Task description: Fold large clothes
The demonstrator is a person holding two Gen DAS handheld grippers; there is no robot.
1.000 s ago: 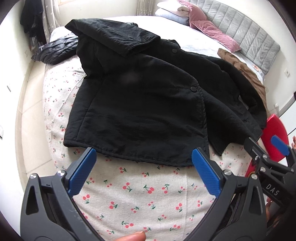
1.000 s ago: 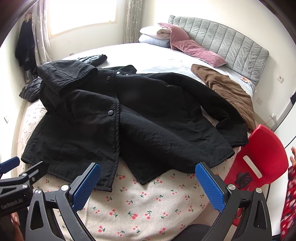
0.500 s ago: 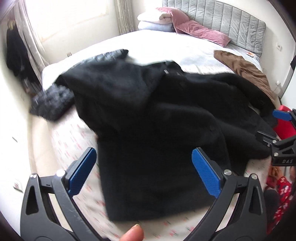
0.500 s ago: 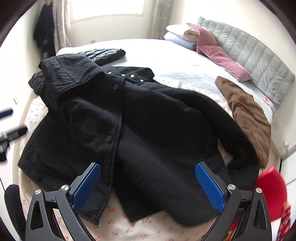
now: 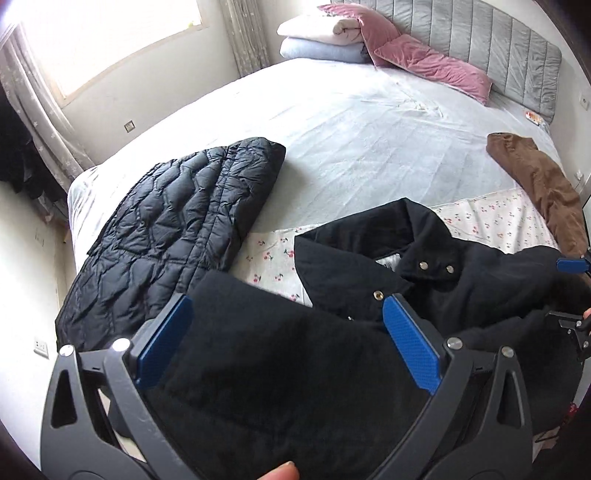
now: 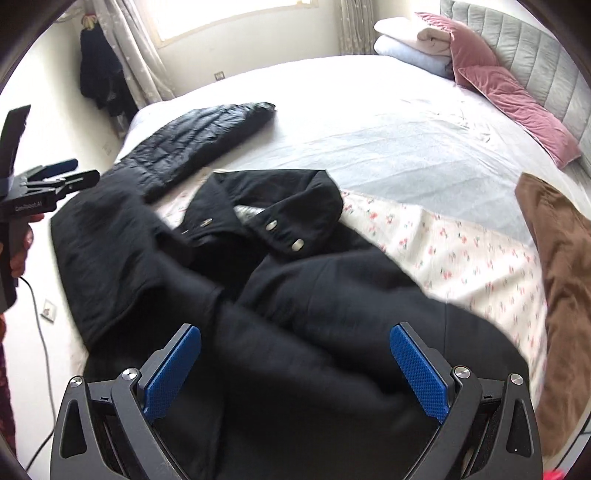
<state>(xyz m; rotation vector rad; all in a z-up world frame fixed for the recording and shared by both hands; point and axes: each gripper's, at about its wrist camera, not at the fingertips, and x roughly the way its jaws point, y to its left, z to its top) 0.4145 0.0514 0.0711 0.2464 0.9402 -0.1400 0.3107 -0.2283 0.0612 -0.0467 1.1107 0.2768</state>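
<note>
Left wrist view: left gripper [image 5: 288,343] released over black coat [image 5: 424,295] at 6 o'clock on bed [image 5: 369,122]; right gripper [image 6: 295,365] released too — grabbing one layer risks a crooked fold.

Home bedroom. Large bed [image 5: 369,122] is filling the room, grey padded headboard [image 5: 480,44] sitting behind pink pillows [image 5: 432,66] and folded blankets [image 5: 321,40]; curtained window [image 6: 229,14] is letting in daylight, dark clothes [image 6: 99,81] hanging beside it.
</note>
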